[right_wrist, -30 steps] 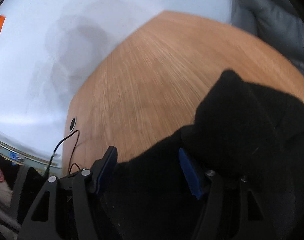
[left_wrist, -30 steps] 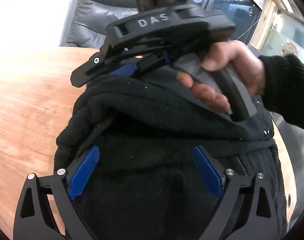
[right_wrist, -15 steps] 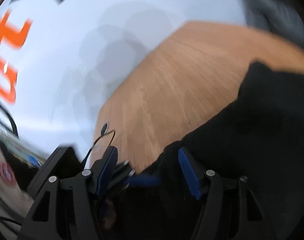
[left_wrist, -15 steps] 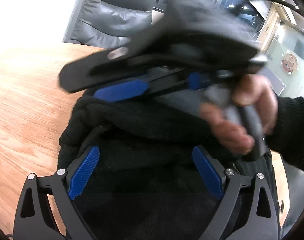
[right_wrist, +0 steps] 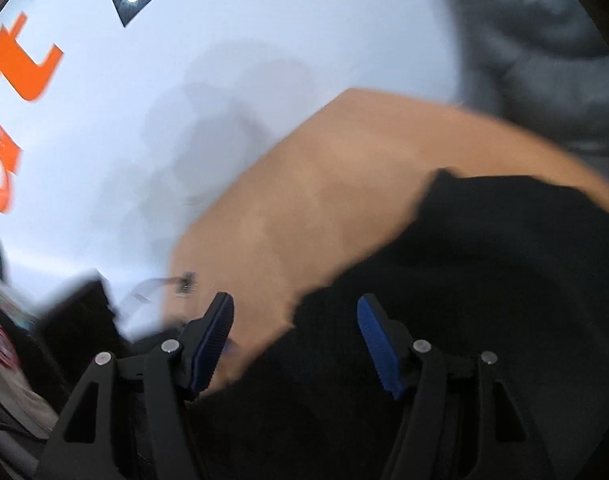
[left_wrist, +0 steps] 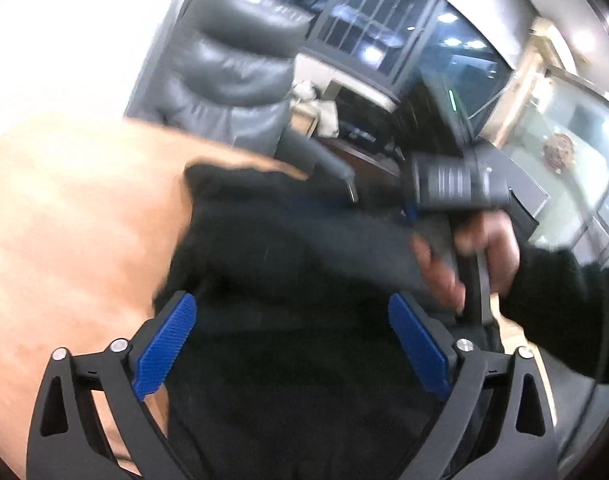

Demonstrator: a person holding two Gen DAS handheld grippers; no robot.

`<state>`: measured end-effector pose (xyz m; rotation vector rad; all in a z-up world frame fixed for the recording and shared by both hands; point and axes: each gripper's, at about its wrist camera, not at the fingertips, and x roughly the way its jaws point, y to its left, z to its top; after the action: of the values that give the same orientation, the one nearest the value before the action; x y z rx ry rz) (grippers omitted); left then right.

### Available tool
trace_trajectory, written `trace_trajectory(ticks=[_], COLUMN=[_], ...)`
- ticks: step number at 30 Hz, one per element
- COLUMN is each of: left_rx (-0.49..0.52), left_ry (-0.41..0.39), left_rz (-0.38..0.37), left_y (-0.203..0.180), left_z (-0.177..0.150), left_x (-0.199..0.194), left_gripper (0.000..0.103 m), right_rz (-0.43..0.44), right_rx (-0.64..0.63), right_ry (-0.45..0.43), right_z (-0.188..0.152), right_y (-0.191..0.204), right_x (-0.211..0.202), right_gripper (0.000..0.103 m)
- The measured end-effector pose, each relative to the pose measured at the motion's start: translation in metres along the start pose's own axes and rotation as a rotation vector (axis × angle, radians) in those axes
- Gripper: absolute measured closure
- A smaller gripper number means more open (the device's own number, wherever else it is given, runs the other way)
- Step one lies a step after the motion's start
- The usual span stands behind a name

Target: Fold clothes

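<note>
From the left wrist camera, the left gripper (left_wrist: 290, 344) hangs with its jaws spread wide; they have just been opening further. Its blue pads (left_wrist: 164, 350) stand well apart, and neither presses on cloth. Between and just ahead of them lies a black garment (left_wrist: 288, 248), bunched in soft folds on a wooden table (left_wrist: 76, 220). The cloth fills the gap beneath the jaws and runs on past the fingertips. To the left of the gripper the bare wood shows. Ahead and to the right, the person's right hand (left_wrist: 468, 256), in a black sleeve (left_wrist: 564, 304), grips the handle of the other tool, low over the far part of the garment. Beyond the table's far edge stands a grey padded chair (left_wrist: 232, 68). The whole view is blurred.

From the right wrist camera, the right gripper (right_wrist: 294, 342) has its jaws partly spread, pinching nothing. The right pad (right_wrist: 378, 346) sits over the black garment (right_wrist: 484, 280), while the left pad (right_wrist: 212, 342) is over bare table (right_wrist: 324, 184); the garment's edge runs between them. The cloth spreads ahead and to the right of the fingers. Beyond the table's edge, ahead and left, is a white wall with orange lettering (right_wrist: 20, 64). A thin cable (right_wrist: 172, 282) lies near the table edge, just ahead of the left finger. No box, basket or other container is in view.
</note>
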<state>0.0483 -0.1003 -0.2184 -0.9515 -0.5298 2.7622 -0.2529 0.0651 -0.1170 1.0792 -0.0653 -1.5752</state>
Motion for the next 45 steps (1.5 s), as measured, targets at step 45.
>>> trace_trajectory(ticks=[45], left_rx=[0.354], left_ry=[0.226], left_rz=[0.026], left_y=[-0.019], left_z=[0.005], left_x=[0.108], left_gripper=[0.0], right_rz=[-0.786], right_rx=[0.375], right_ry=[-0.201], right_z=[-0.31], right_y=[-0.005], right_x=[-0.214], right_gripper=[0.046])
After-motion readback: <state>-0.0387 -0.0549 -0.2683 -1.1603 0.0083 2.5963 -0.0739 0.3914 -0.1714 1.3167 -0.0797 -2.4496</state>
